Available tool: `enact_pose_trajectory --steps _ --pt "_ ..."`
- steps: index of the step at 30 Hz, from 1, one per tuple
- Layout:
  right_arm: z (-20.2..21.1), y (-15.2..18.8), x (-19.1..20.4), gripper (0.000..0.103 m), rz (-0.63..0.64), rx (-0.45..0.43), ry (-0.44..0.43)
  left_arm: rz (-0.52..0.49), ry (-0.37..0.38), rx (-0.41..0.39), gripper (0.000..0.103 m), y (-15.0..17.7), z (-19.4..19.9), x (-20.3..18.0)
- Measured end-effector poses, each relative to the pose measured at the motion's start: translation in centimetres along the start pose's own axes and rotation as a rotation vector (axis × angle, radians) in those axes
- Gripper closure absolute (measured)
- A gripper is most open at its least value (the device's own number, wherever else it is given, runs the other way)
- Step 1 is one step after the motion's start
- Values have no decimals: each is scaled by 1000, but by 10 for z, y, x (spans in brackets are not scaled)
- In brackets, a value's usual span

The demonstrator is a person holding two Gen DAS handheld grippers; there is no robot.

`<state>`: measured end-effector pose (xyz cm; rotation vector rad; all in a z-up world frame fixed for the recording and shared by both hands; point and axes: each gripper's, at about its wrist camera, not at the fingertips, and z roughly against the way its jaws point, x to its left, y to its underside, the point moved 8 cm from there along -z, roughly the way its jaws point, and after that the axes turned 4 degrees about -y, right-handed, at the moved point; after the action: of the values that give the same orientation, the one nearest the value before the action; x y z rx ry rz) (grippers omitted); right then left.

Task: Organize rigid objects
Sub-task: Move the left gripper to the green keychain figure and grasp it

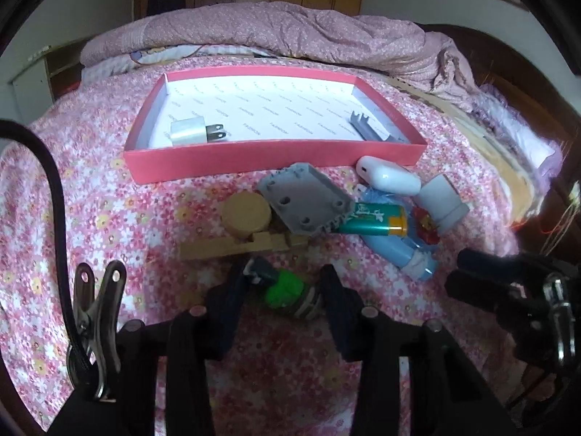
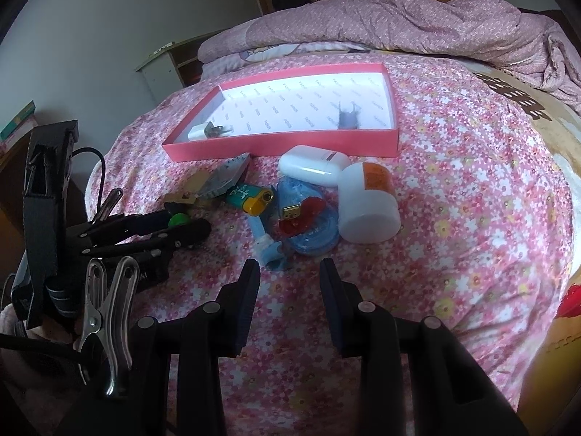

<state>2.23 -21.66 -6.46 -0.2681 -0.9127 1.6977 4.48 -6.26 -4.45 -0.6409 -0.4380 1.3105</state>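
Note:
A small green and dark object (image 1: 287,290) lies on the flowered bedspread between the fingers of my left gripper (image 1: 283,285), and both pads press on its ends. The right wrist view shows the same grip on that green object (image 2: 178,219) from the side. Beyond it is a pile: a wooden piece with a round disc (image 1: 247,214), a grey plastic plate (image 1: 308,200), a teal lighter with an orange end (image 1: 374,219), a white case (image 1: 388,176) and a white jar (image 2: 366,207). My right gripper (image 2: 290,279) hangs open over bare bedspread, just short of a blue round container (image 2: 308,225).
A shallow red box (image 1: 254,160) lies behind the pile and holds a white plug adapter (image 1: 189,130) and a grey toothed part (image 1: 366,127). A rumpled pink quilt (image 1: 290,32) covers the far side of the bed. A dark wooden headboard (image 1: 508,69) curves along the right.

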Motion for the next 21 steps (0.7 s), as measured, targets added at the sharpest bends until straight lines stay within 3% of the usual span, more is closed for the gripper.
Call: enact_pose_trajectory --steps 3,10,21 --pt "-3 1 4 68 3 10 -8 17 27 10 60 4 8 5" --pt "-19 -4 19 68 45 24 -10 18 -16 9 60 12 14 20" --pt "-52 -17 33 69 91 36 5 15 -12 -5 59 14 12 22"
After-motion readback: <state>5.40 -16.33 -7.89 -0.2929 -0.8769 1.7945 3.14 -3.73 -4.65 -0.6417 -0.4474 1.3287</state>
